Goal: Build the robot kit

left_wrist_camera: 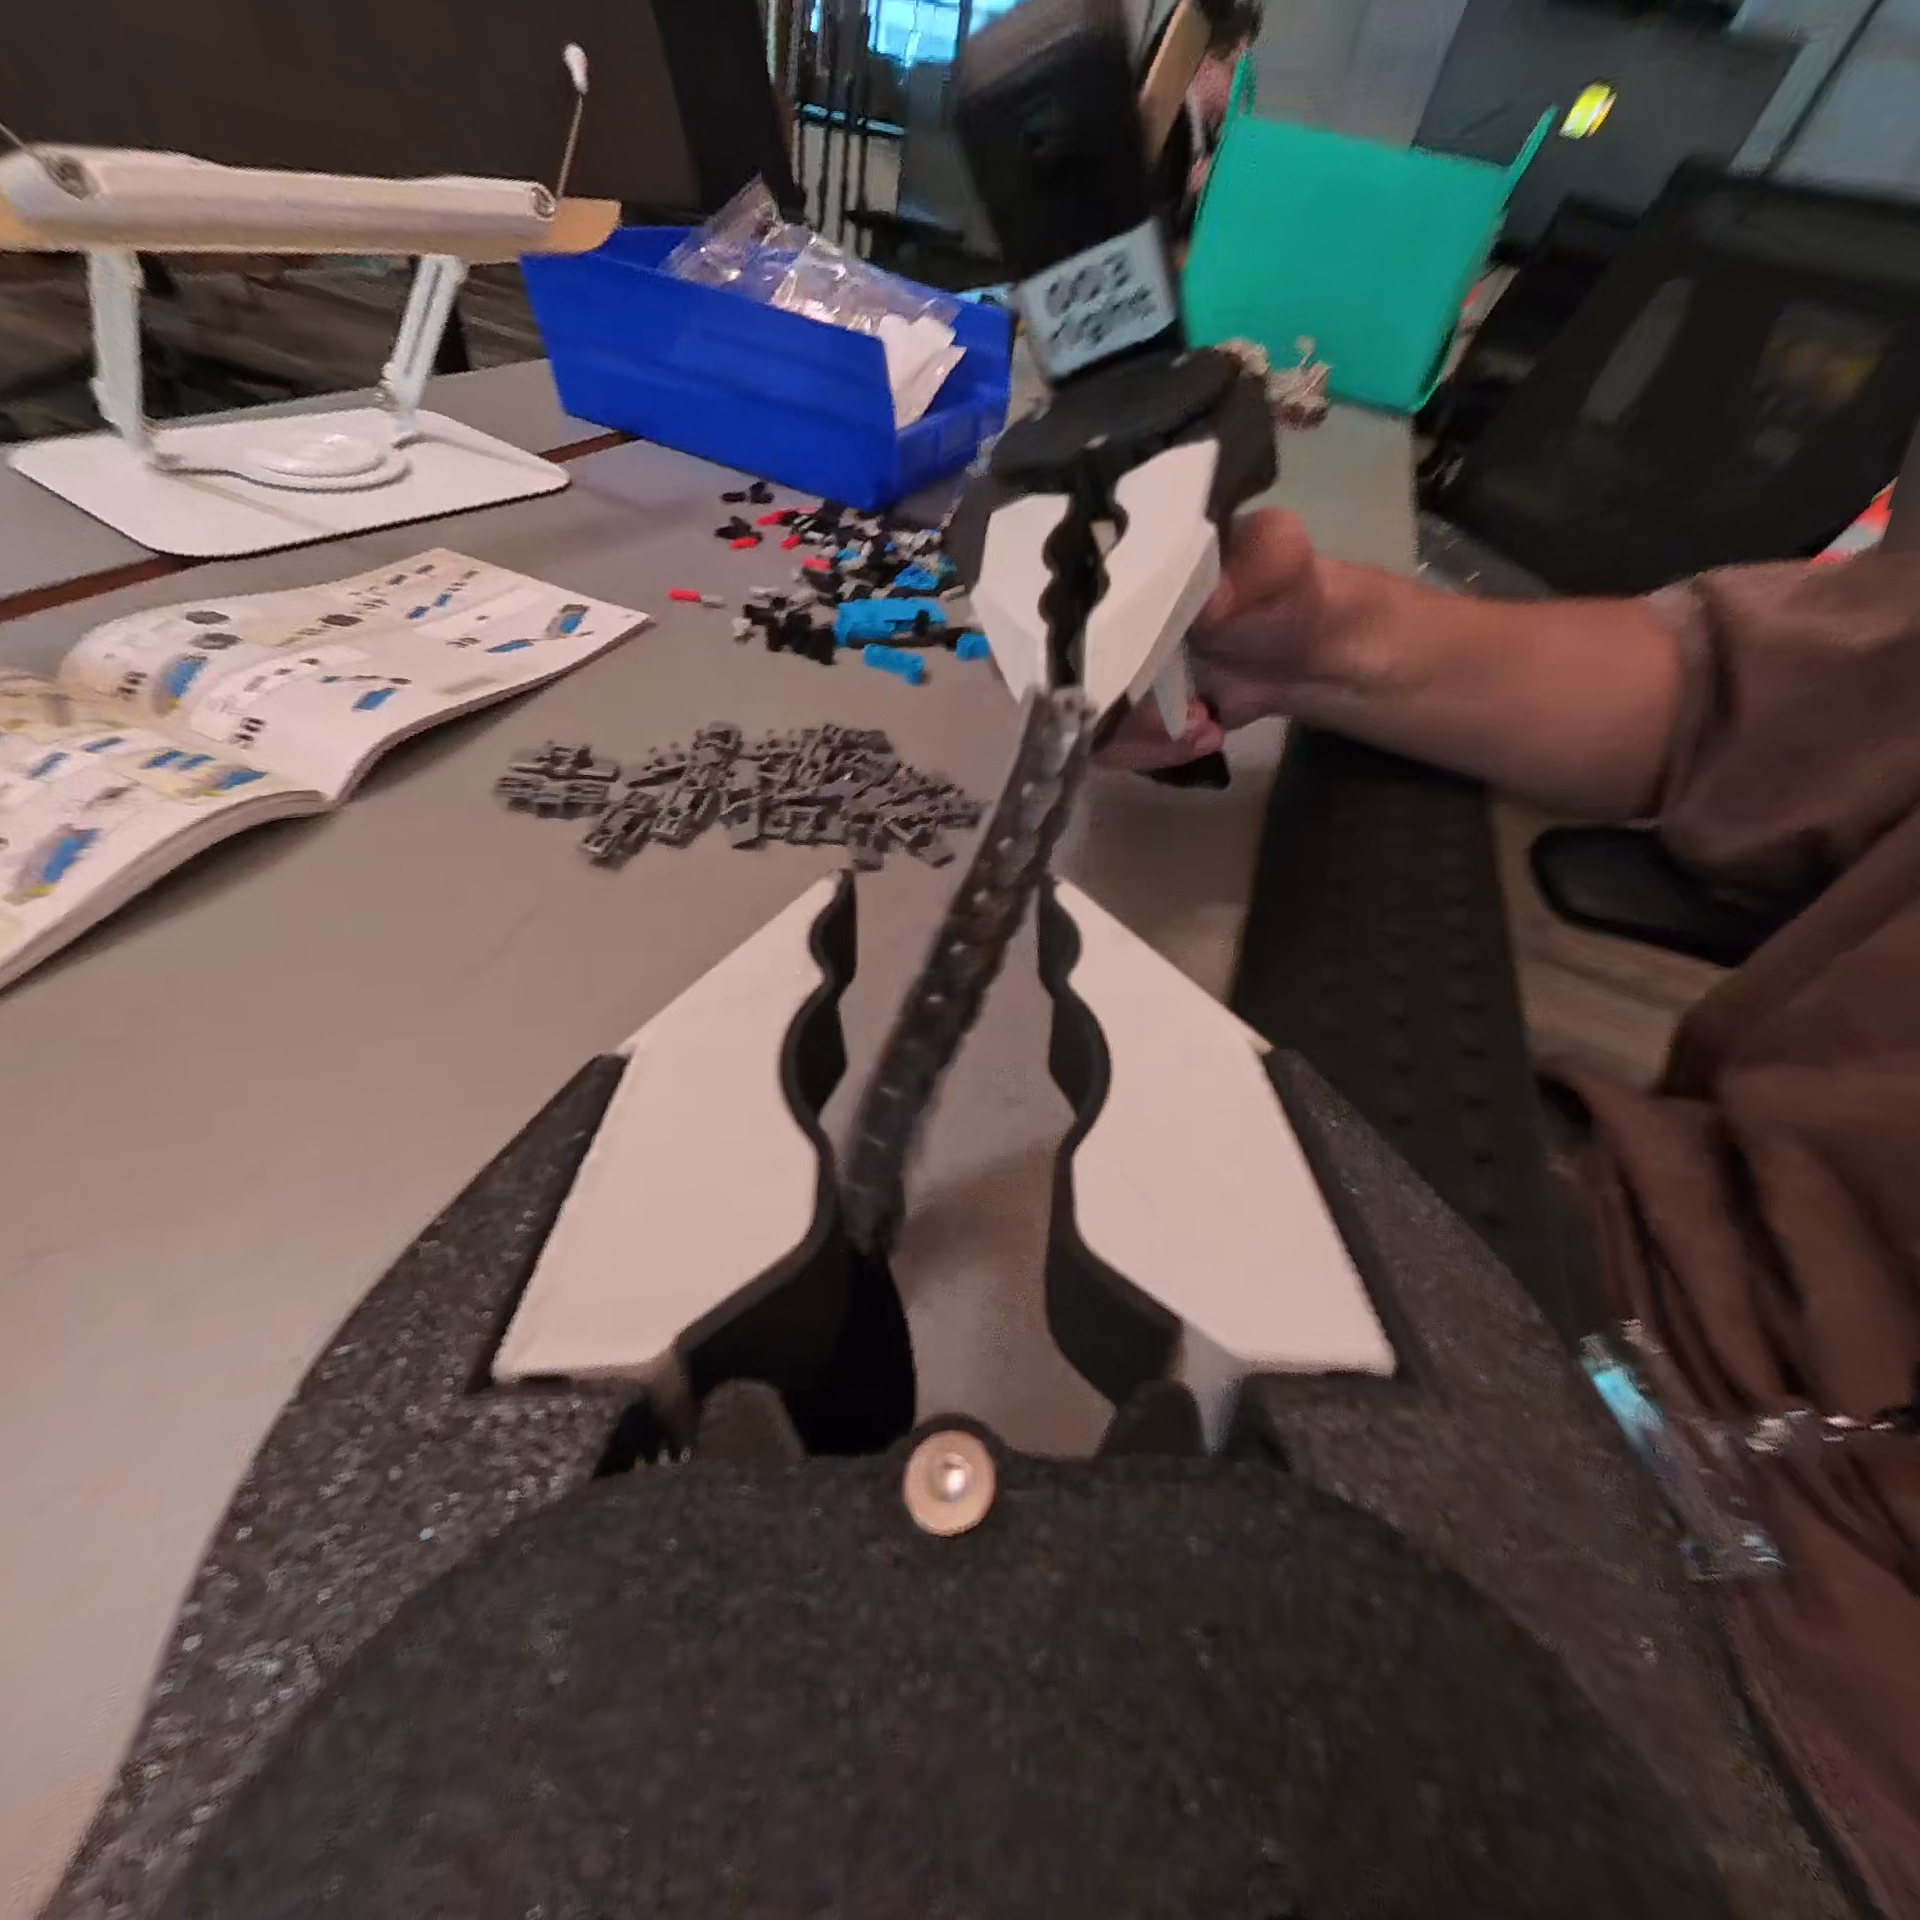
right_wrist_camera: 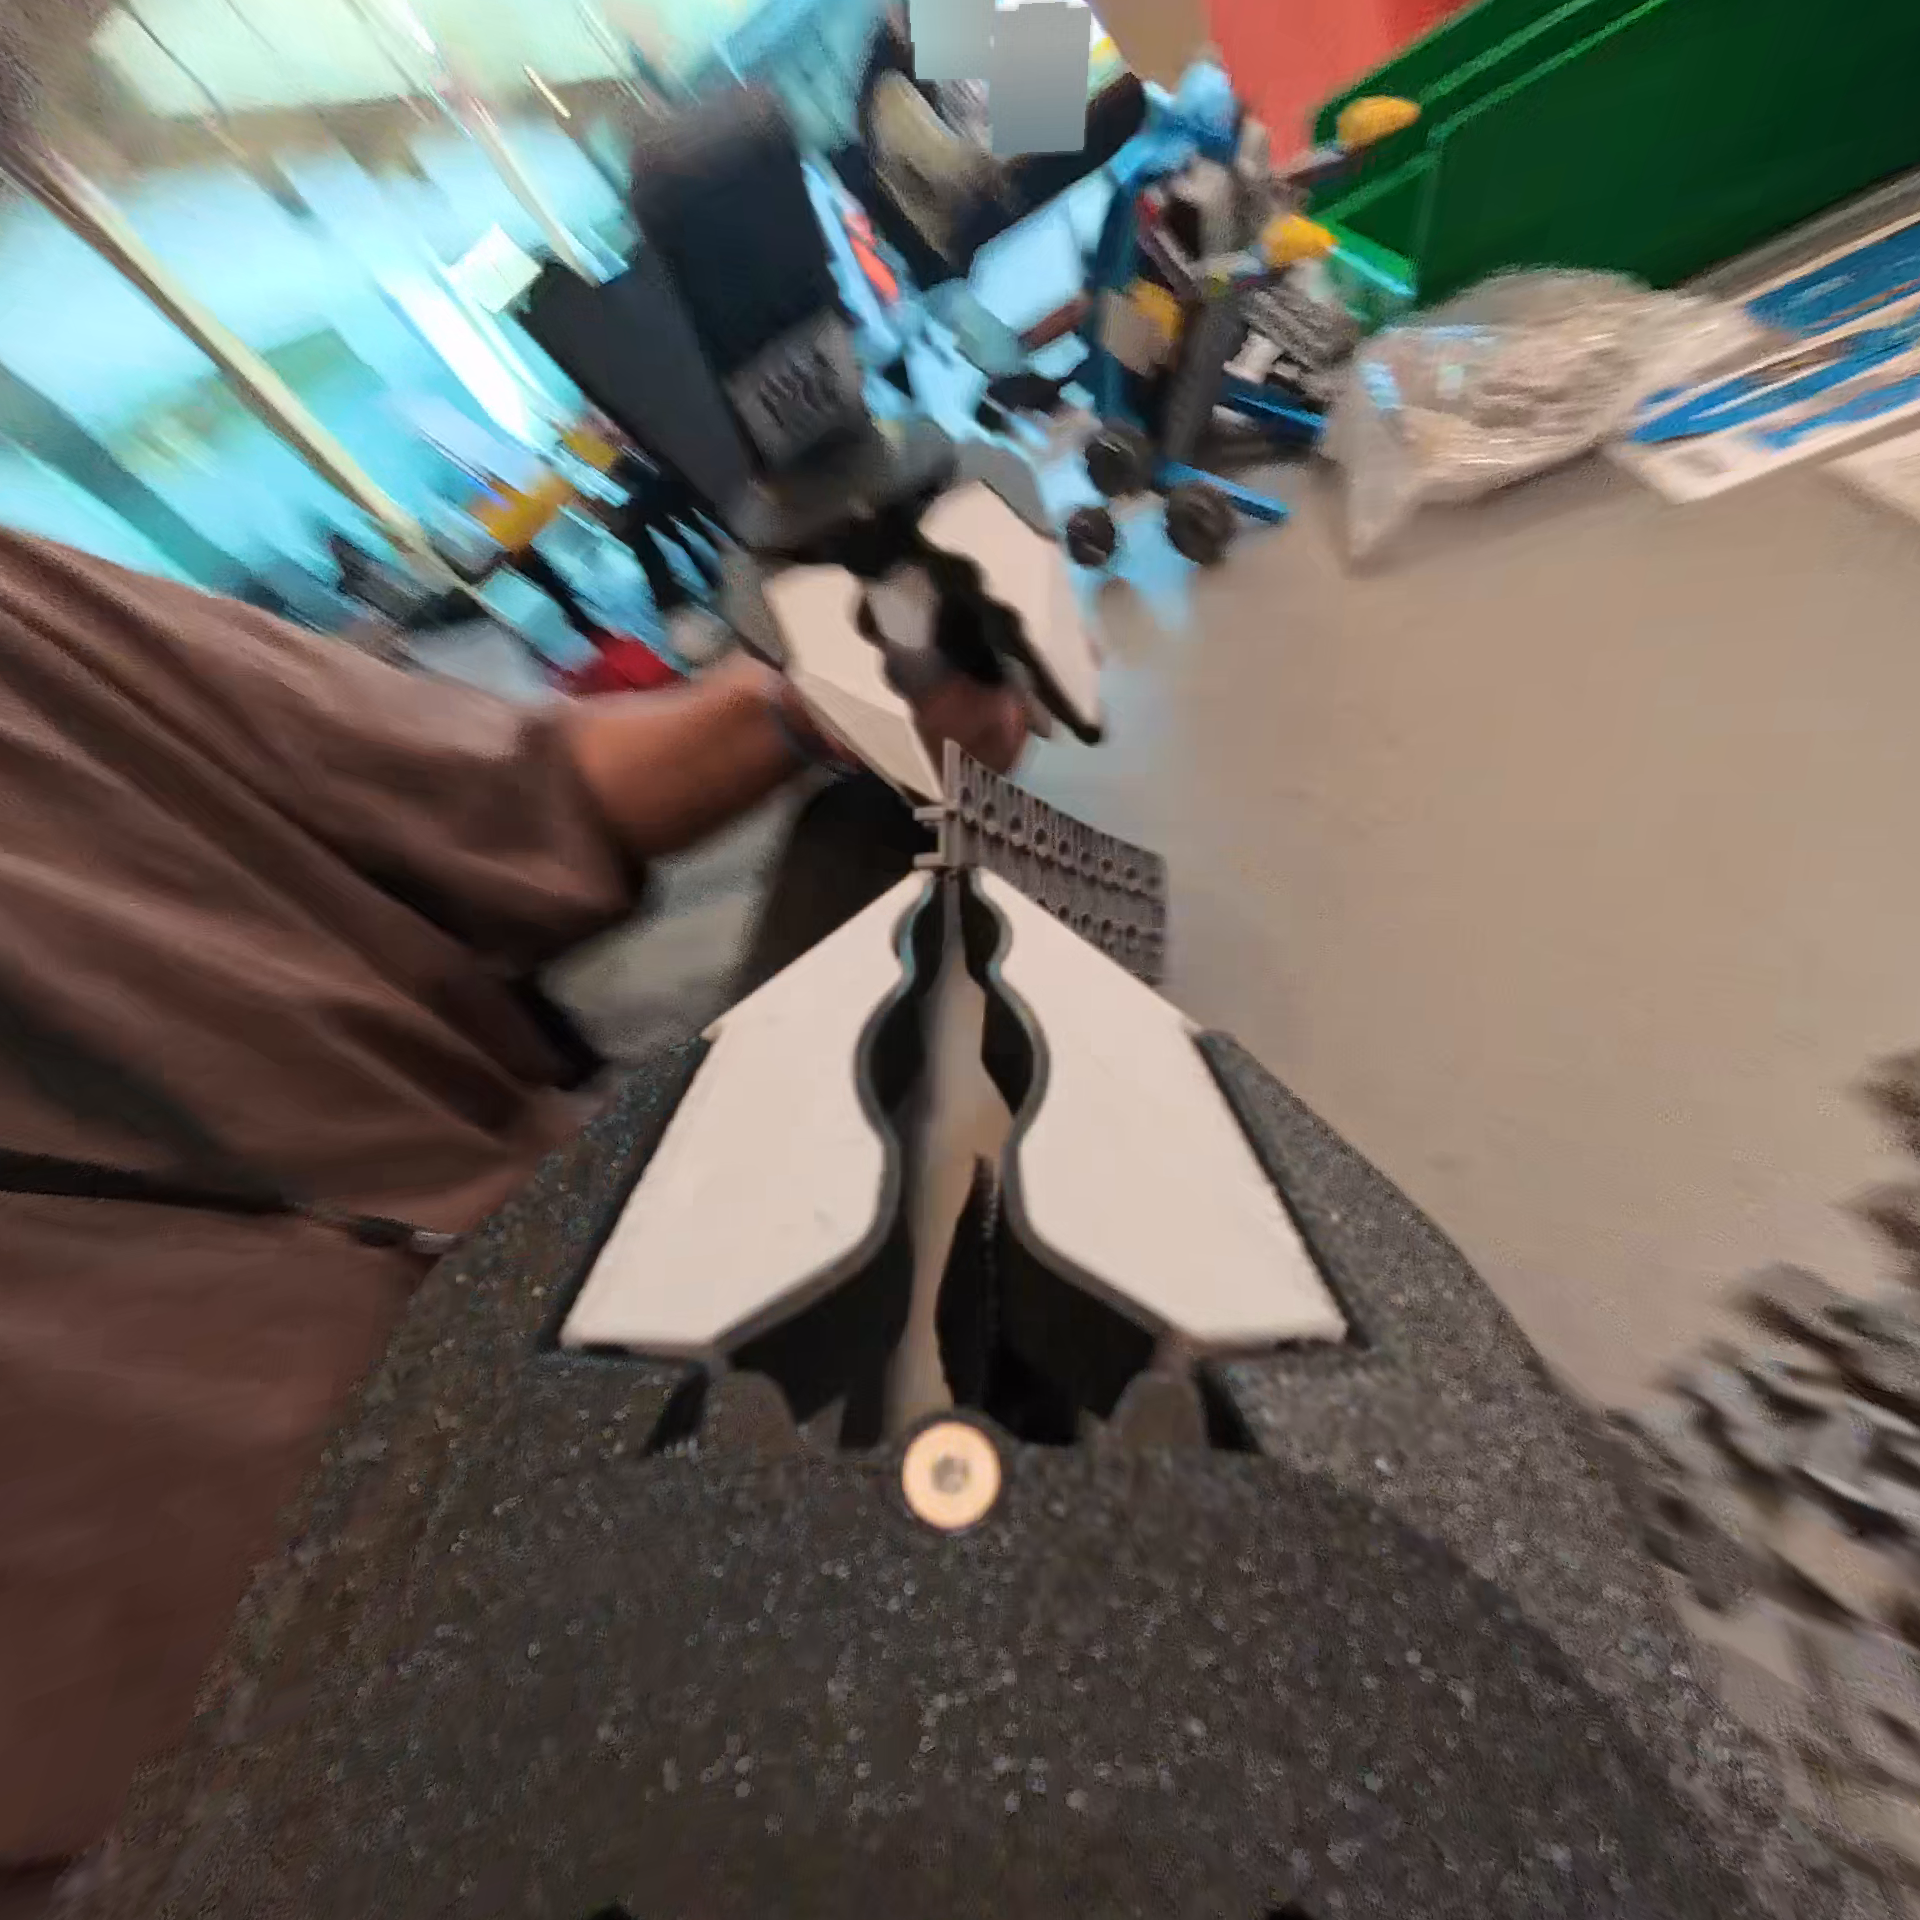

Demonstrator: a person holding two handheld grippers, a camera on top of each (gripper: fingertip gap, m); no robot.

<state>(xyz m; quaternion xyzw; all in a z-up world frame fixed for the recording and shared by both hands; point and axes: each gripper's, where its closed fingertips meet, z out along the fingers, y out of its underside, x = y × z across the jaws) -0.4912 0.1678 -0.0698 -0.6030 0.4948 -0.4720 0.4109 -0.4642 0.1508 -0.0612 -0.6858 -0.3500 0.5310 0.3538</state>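
In the left wrist view, nearest the camera is the left tool, its two white fingers spread well apart. A long dark grey studded plate runs edge-on up through the gap between them; its near end lies against the inner pad of the finger on the left, but the right finger stands clear of it, so it is not clamped. At 12 o'clock the plate's far end is pinched by the right tool, fingers closed on it, carried by a hand with a brown sleeve reaching in from 3 o'clock. On the grey tabletop, a pile of grey building pieces lies at 11 o'clock, with a mix of black, blue and red pieces beyond it. An open instruction booklet sits at 9 o'clock, a white stand at 10 o'clock, and a blue bin holding clear bags near 12 o'clock.

In the right wrist view, the right tool is nearly closed, its tips gripping the edge of the studded plate, which extends to 1 o'clock. The left tool, blurred, hangs just above with its fingers apart. A brown sleeve fills 9 o'clock. Blurred grey pieces lie at 4 o'clock, and a wheeled blue model stands at 1 o'clock.
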